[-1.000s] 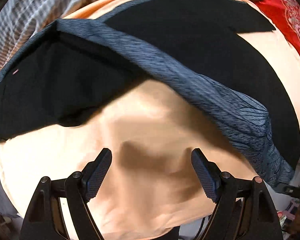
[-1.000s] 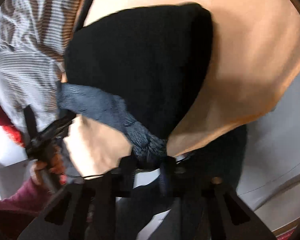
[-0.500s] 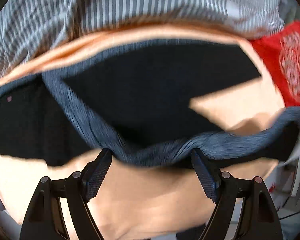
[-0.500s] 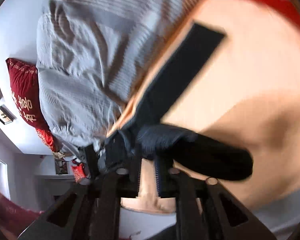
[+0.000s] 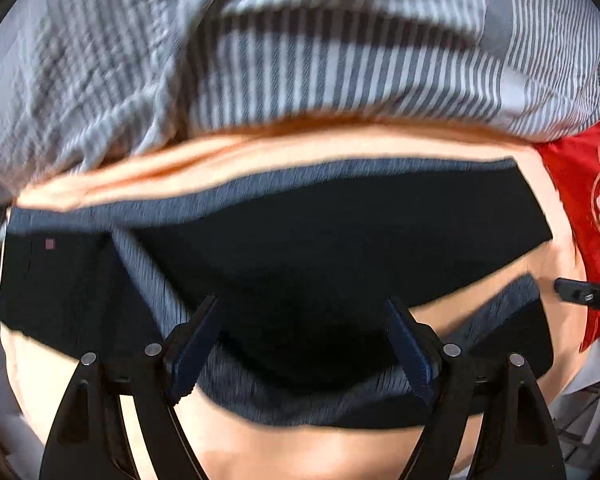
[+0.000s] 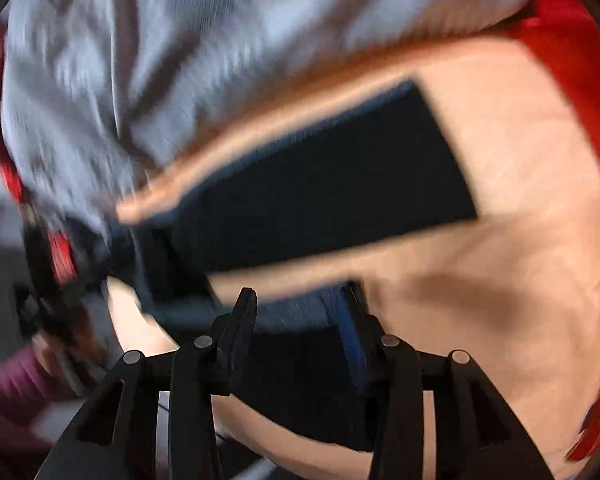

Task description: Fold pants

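Dark pants [image 5: 300,256] with a blue-grey knit lining lie spread across a peach sheet [image 5: 284,452]. One leg lies along the far side, the other bends toward me with its lining edge turned up. My left gripper [image 5: 302,320] is open, its fingers apart over the pants' near fold, holding nothing. My right gripper [image 6: 300,320] is open, with the end of the near leg [image 6: 300,312] lying between its fingers. The far leg [image 6: 340,184] stretches to the right. The right view is motion-blurred. The right gripper's tip [image 5: 580,292] shows at the left view's right edge.
A grey striped duvet [image 5: 300,52] is bunched along the far side of the bed. A red embroidered pillow [image 5: 592,216] lies at the right. In the right wrist view, the left gripper and a hand in a maroon sleeve [image 6: 28,376] are at the left.
The right gripper carried the leg end across the bed, laid it down and opened its fingers. The left gripper moved forward over the pants, staying open.
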A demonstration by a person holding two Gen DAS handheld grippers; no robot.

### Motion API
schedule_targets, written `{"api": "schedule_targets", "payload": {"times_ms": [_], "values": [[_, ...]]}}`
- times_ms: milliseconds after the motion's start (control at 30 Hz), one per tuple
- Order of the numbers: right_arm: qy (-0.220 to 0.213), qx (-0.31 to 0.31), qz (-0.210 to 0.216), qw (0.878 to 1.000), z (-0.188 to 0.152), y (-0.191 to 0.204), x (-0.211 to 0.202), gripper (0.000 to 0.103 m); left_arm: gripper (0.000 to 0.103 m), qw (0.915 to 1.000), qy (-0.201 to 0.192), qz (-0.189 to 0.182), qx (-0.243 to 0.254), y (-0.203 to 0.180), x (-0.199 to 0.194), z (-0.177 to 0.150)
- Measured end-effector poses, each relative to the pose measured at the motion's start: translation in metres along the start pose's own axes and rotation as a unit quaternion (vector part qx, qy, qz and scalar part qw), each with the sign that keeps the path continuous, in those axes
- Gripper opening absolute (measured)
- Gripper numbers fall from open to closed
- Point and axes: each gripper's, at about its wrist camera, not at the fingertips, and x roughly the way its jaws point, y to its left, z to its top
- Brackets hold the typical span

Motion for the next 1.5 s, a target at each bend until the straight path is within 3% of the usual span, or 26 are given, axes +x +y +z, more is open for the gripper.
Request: {"api": "schedule_targets", "payload": {"times_ms": [100, 400, 567, 633, 667, 700, 767, 867, 1000, 1100, 1233, 1333, 1467, 1500], "values": [[0.04, -0.02, -0.011, 0.999, -0.003, -0.007, 0.025, 0.045, 0.083, 0.9995, 0.021, 0.011, -0.021, 0.006, 0.001, -0.027], [0.038, -0.011, 0.013, 0.999, 0.015, -0.028, 0.034, 0.043, 0.083, 0.9921, 0.063, 0.04, -0.101, 0.035, 0.003, -0.088], [0.067, -0.027, 0.024, 0.997, 0.019, -0.026, 0.048, 0.042, 0.083, 0.9907, 0.082, 0.051, -0.097, 0.034, 0.024, -0.1], [0.077, -0.032, 0.037, 0.996, 0.022, -0.021, 0.058, 0.028, 0.083, 0.99, 0.094, 0.046, -0.094, 0.028, 0.039, -0.102], [0.083, -0.032, 0.036, 0.995, 0.023, -0.018, 0.062, 0.009, 0.083, 0.99, 0.099, 0.045, -0.09, 0.023, 0.045, -0.102], [0.088, -0.033, 0.029, 0.995, 0.023, -0.014, 0.067, 0.008, 0.083, 0.9901, 0.104, 0.045, -0.083, 0.018, 0.05, -0.101], [0.072, -0.031, 0.04, 0.996, 0.023, -0.004, 0.063, 0.008, 0.083, 0.9908, 0.106, 0.042, -0.074, 0.009, 0.056, -0.098], [0.015, -0.008, 0.072, 0.997, 0.029, 0.002, 0.027, 0.008, 0.083, 0.9915, 0.1, 0.026, -0.078, 0.001, 0.051, -0.088], [-0.049, 0.001, 0.089, 0.995, 0.063, 0.004, -0.021, 0.008, 0.083, 0.9952, 0.061, 0.016, -0.075, -0.007, 0.03, -0.051], [-0.074, -0.004, 0.054, 0.996, 0.095, 0.001, -0.032, 0.008, 0.083, 0.9976, 0.015, 0.02, -0.065, -0.014, 0.013, -0.008], [-0.099, 0.013, 0.009, 0.995, 0.142, -0.02, -0.026, 0.008, 0.083, 0.9977, -0.02, 0.036, -0.054, -0.017, 0.005, 0.024], [-0.095, 0.057, -0.01, 0.994, 0.165, -0.047, -0.011, 0.008, 0.083, 0.9969, -0.012, 0.044, -0.064, -0.012, 0.017, 0.026], [-0.055, 0.065, -0.099, 0.992, 0.174, -0.07, 0.023, 0.01, 0.083, 0.9946, 0.028, 0.055, -0.084, -0.001, 0.045, 0.021], [-0.055, 0.075, -0.095, 0.991, 0.174, -0.075, 0.025, 0.01, 0.083, 0.9942, 0.033, 0.059, -0.084, -0.001, 0.049, 0.021]]}}
